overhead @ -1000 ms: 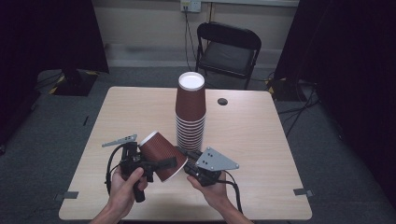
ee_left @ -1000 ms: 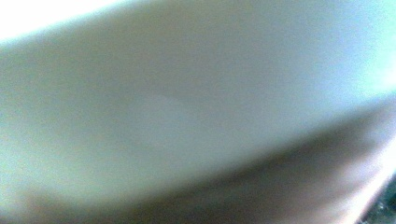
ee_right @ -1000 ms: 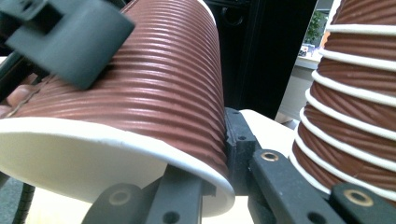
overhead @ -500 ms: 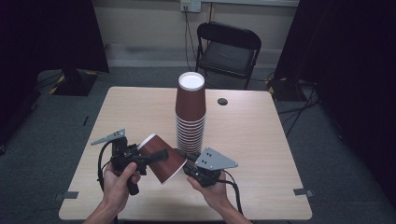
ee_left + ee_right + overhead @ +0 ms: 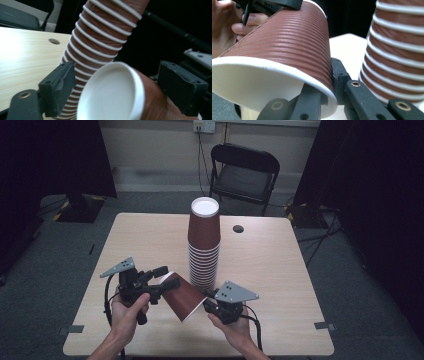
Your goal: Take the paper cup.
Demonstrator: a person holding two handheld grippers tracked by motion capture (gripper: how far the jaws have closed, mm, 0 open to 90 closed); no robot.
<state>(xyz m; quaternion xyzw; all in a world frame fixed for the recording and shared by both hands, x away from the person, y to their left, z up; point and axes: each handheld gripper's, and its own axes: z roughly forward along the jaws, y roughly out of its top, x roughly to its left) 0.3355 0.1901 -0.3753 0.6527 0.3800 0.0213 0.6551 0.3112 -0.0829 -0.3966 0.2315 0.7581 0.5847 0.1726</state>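
A single brown ribbed paper cup (image 5: 185,297) hangs tilted above the table's front, white rim toward my right gripper (image 5: 206,298). That gripper (image 5: 325,82) is shut on the cup's rim (image 5: 282,42), one jaw inside and one outside. My left gripper (image 5: 167,276) straddles the cup's white base (image 5: 112,95). Its jaws have just been closing around the base, and a narrow gap still shows beside its left pad (image 5: 62,85). Just behind stands a tall stack of upside-down brown cups (image 5: 204,250), which also rises in the left gripper view (image 5: 100,37) and the right gripper view (image 5: 397,50).
The wooden table (image 5: 300,285) has a small round hole (image 5: 238,228) at its back right. A black folding chair (image 5: 245,175) stands beyond the far edge. Cables trail from both grippers toward the table's front edge.
The left gripper came off the cup's side, shifted left and now sits around the cup's base. The cup has tipped lower, rim toward the right gripper, which has stayed put.
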